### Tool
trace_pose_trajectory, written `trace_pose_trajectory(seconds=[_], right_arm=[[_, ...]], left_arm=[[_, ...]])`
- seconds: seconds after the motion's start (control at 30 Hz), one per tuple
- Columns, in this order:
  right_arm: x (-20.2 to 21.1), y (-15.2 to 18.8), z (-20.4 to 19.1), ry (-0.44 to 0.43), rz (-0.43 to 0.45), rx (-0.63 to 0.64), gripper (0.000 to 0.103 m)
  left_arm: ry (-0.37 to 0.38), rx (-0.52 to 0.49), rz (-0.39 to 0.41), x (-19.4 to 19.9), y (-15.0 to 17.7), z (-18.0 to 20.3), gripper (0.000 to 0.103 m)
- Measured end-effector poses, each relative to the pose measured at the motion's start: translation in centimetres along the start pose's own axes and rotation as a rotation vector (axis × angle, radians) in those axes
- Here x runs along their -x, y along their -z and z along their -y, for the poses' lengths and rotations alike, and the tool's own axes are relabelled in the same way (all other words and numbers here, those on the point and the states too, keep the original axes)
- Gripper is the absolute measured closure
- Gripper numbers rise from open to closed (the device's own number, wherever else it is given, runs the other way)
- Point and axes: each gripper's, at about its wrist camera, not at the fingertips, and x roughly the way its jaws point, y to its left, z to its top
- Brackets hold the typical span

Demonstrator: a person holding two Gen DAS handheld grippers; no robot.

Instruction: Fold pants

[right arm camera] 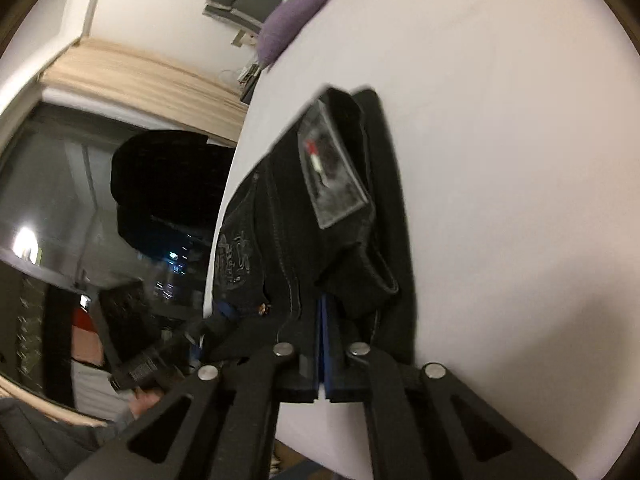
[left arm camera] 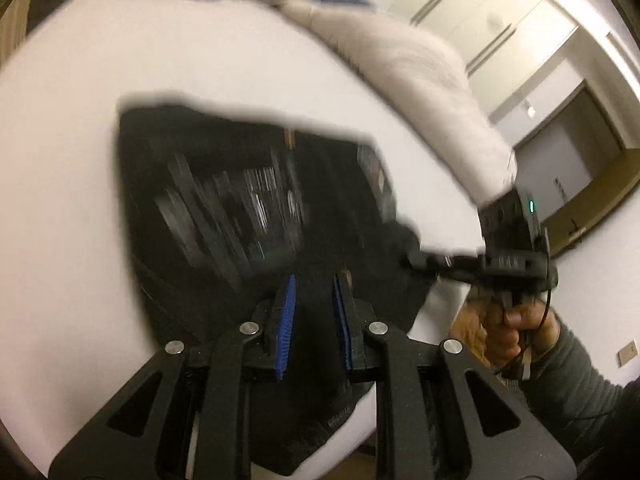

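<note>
The black pants (left arm camera: 248,200) lie on the white bed (left arm camera: 72,208). Both the left gripper (left arm camera: 314,304) and the right gripper (right arm camera: 322,320) seem closed on their near edge, cloth pinched between the fingers.

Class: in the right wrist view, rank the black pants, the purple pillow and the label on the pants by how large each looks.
1. Pants
2. Label
3. Pillow
The label and pillow look close in size; the pillow lies farther off, so their order is unsure.

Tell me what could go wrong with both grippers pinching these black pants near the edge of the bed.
The pants sit at the white bed's edge, so part could slide off. The left gripper and the right gripper each clamp bunched denim, so a layer might slip free. The loose waistband could fold unevenly.
</note>
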Motion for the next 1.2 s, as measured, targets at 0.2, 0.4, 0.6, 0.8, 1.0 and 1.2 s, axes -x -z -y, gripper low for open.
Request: trace_pose_trajectory(seconds=[0.2, 0.4, 0.6, 0.8, 1.0, 1.2], right_arm=[[0.7, -4.8, -5.1, -0.097, 0.092, 0.133, 0.039], [-4.5, -7.5, -1.3, 0.019, -0.015, 0.085, 0.04], [0.9, -4.6, 1.5, 0.001, 0.084, 0.033, 0.023], [3.9, -5.3, 1.5, 0.021, 0.128, 0.017, 0.017], [-1.7, -6.5, 1.6, 0.064, -0.058, -0.009, 0.017], [-4.3, -7.8, 0.4, 0.044, -0.105, 0.021, 0.014]], left_arm=[[-0.038, -0.018, 0.065, -2.6, -7.2, -2.4, 0.085], [-0.024, 0.104, -0.036, -9.0, -6.1, -8.1, 0.085], [-0.046, 0.106, 0.026, -5.0, -5.2, -7.4, 0.085], [-0.085, 0.21, 0.012, -1.7, -1.5, -8.5, 0.085], [-0.005, 0.309, -0.012, -1.6, 0.2, -9.6, 0.085], [0.023, 0.409, -0.045, -2.2, -1.0, -11.0, 0.085]])
